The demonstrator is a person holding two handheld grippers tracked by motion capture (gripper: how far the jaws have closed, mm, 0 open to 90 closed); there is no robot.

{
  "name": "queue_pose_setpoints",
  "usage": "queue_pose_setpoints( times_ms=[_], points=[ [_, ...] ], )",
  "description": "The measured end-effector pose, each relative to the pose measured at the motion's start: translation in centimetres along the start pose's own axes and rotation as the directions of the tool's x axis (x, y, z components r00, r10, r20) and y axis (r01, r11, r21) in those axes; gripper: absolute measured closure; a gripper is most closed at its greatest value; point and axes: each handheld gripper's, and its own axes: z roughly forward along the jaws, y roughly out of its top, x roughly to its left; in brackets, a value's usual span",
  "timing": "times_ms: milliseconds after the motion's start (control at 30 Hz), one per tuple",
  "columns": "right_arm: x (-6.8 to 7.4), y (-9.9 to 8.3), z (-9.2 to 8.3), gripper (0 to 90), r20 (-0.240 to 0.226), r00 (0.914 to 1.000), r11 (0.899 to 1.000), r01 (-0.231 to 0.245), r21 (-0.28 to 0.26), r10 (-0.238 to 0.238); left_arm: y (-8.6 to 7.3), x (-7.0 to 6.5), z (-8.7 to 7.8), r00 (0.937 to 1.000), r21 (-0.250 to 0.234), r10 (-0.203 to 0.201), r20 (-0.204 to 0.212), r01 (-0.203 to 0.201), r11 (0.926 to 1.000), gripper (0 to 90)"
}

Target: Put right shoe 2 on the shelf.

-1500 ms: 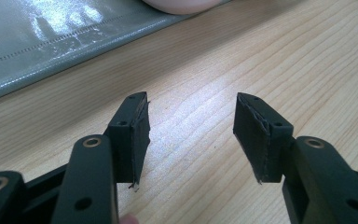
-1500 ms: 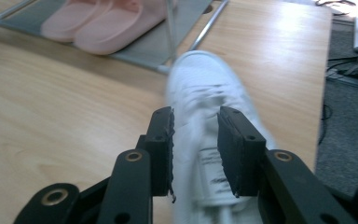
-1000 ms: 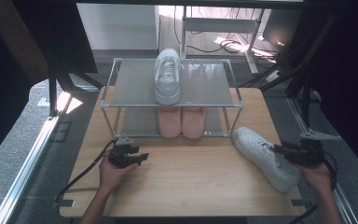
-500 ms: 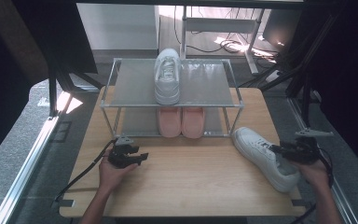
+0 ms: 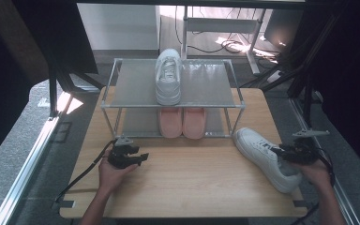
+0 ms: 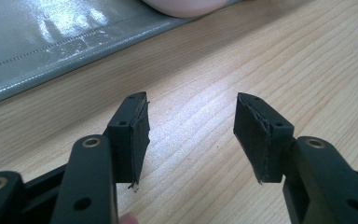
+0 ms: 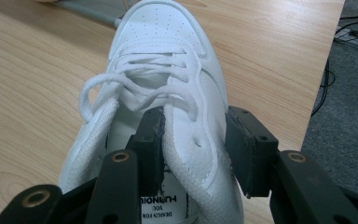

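Right tongs [image 7: 193, 140] straddle the white sneaker's [image 7: 168, 70] collar wall, closing but not yet pinching — left tongs [image 6: 191, 135] spread.

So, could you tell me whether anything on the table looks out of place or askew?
One white sneaker lies alone on the table, angled away from the rack, while its match sits squarely on the top shelf above the pink pair. The right gripper has one jaw inside its opening and one outside its side wall.

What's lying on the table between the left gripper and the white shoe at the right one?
Nothing: in the high view, bare wooden table separates the left gripper from the white shoe.
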Motion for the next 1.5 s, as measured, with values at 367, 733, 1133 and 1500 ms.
queue_pose_setpoints(
  times_ms=[367,733,1133,1500],
  points=[
    [0.1,-0.4,-0.4,59.0,0.025,0.9996,1.000,0.014,0.018,-0.015,0.0,0.1,-0.2,1.0000,-0.006,-0.004,-0.001,0.004,1.0000,46.2],
    [-0.6,-0.7,0.7,66.1,0.039,0.9991,0.997,0.012,0.071,-0.015,0.0,0.1,-0.1,1.0000,-0.004,-0.001,-0.001,0.001,1.0000,46.2],
    [-0.6,-1.3,0.1,83.7,0.017,0.9996,0.999,-0.024,0.032,0.023,0.0,0.3,-0.3,1.0000,-0.008,-0.003,-0.005,0.003,1.0000,46.2],
    [-0.4,-4.1,-2.9,83.8,-0.038,0.9792,0.969,-0.203,-0.145,0.199,0.0,0.2,-0.2,1.0000,-0.004,-0.007,-0.002,0.007,1.0000,46.2]
  ],
)
